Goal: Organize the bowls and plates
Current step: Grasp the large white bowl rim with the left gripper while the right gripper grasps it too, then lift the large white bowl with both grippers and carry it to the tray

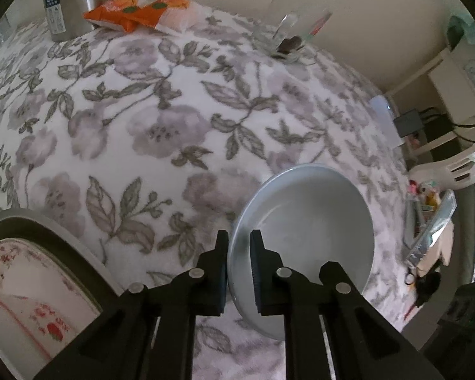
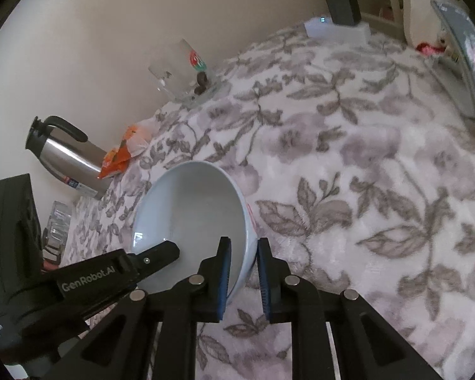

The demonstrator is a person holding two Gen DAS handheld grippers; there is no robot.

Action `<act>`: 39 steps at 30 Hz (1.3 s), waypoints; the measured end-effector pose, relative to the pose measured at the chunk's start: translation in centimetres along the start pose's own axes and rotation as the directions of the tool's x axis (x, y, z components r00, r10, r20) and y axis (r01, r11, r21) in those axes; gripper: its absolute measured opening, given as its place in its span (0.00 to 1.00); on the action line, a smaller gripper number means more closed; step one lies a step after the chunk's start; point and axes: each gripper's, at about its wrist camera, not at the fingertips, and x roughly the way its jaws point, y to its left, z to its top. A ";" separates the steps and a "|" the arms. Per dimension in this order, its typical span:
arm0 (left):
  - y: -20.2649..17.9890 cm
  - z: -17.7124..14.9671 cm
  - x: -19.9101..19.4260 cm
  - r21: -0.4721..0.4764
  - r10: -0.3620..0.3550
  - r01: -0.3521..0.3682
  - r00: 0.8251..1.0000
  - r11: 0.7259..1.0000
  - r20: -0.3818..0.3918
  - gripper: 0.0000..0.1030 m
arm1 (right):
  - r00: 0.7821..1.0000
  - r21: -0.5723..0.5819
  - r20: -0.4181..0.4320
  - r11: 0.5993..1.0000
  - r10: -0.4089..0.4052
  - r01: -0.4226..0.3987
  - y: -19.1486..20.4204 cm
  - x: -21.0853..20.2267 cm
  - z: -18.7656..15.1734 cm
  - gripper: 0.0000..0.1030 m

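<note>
Left wrist view: we see the left tool (image 1: 239, 264) pointing steeply down, its two black fingers narrowed onto the rim of a pale bowl (image 1: 313, 221), one pad outside the wall and one inside, pressing on it. The bowl sits tilted over the floral cloth (image 1: 161, 120) that covers the counter, toward its right edge. At the lower left a flower-patterned plate (image 1: 31, 291) lies inside a grey-rimmed plate (image 1: 47, 221); both are cut off by the frame and partly hidden behind the tool, so we cannot tell their full shape.

In the right wrist view the right tool (image 2: 243, 272) also slants downward and clamps the opposite side of the same bowl (image 2: 190, 209), blue pads on either side of its wall, while the left tool (image 2: 161, 253) enters from the left and grips the near rim.

Along the far edge of the counter stand a steel thermos (image 2: 69, 155), orange snack packets (image 1: 136, 11) and a clear glass mug (image 2: 177, 66). Whether the bowl's base touches the cloth we cannot tell.
</note>
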 end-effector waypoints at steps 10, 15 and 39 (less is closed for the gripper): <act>-0.7 -1.4 -7.4 0.046 -0.061 0.057 0.992 0.997 0.108 0.13 | 0.998 -0.063 0.068 0.998 0.010 -0.006 3.2 -5.4 -1.2 0.17; 0.4 -2.4 -10.7 0.046 -0.077 0.071 0.985 0.996 0.152 0.13 | 0.995 -0.115 0.096 0.993 0.020 -0.009 5.5 -7.6 -2.5 0.17; 12.5 -9.9 -21.8 -0.086 -0.148 0.190 0.923 0.978 0.356 0.13 | 0.989 -0.352 0.084 0.932 0.123 -0.086 16.1 -11.8 -11.3 0.17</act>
